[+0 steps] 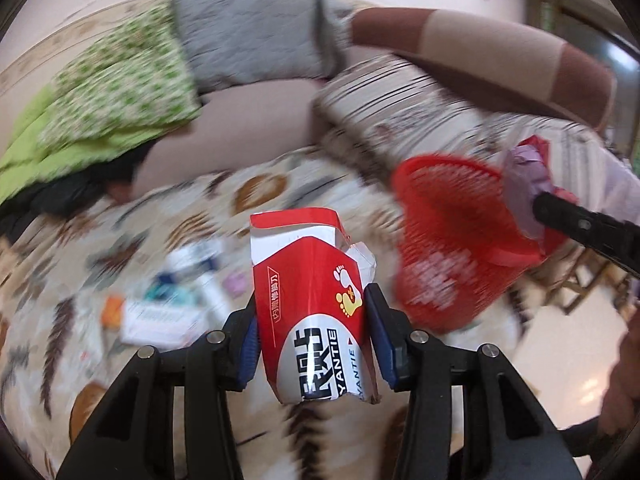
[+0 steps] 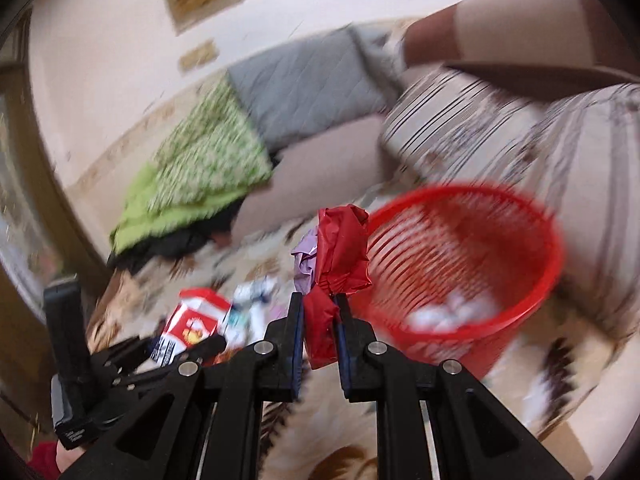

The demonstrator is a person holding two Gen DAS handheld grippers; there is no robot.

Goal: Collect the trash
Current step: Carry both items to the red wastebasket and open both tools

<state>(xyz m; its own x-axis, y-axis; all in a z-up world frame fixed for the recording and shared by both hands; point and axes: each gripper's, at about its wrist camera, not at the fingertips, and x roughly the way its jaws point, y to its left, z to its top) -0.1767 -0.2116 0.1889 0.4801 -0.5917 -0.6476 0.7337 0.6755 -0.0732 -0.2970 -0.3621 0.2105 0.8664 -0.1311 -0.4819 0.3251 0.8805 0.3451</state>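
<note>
Left gripper (image 1: 312, 332): my jaws are clamped on a torn red-and-white carton (image 1: 310, 304), one blue pad (image 1: 249, 350) pressing each side wall, so the box stands upright with its ripped mouth pointing away from me.
Right gripper (image 2: 318, 320): my jaws are squeezed together on a crumpled red wrapper (image 2: 340, 256); a scrap of pale purple plastic (image 2: 304, 268) is bunched against it, though I cannot tell whether the pads catch that piece too.
Why I hold them so: both pieces are light and crushable, so I judge a side pinch low on each keeps most of it clear of my jaws, free to drop when I let go.
Red mesh wastebasket (image 2: 472, 248): it stands on the patterned bed cover (image 1: 280, 184) near the striped pillows (image 1: 400, 112), with white crumpled scraps already at its bottom. It sits just ahead and to the right of my right gripper, so that load looks closest to going in.
Remaining trash (image 1: 176, 292): small boxes and packets lie scattered on the bed cover, to the left of my carton and well apart from the basket.
Stage: both loads are up off the bed but neither is over the rim yet, as far as the blur lets me judge.
Risk: the wrapper could cling to a pad.
</note>
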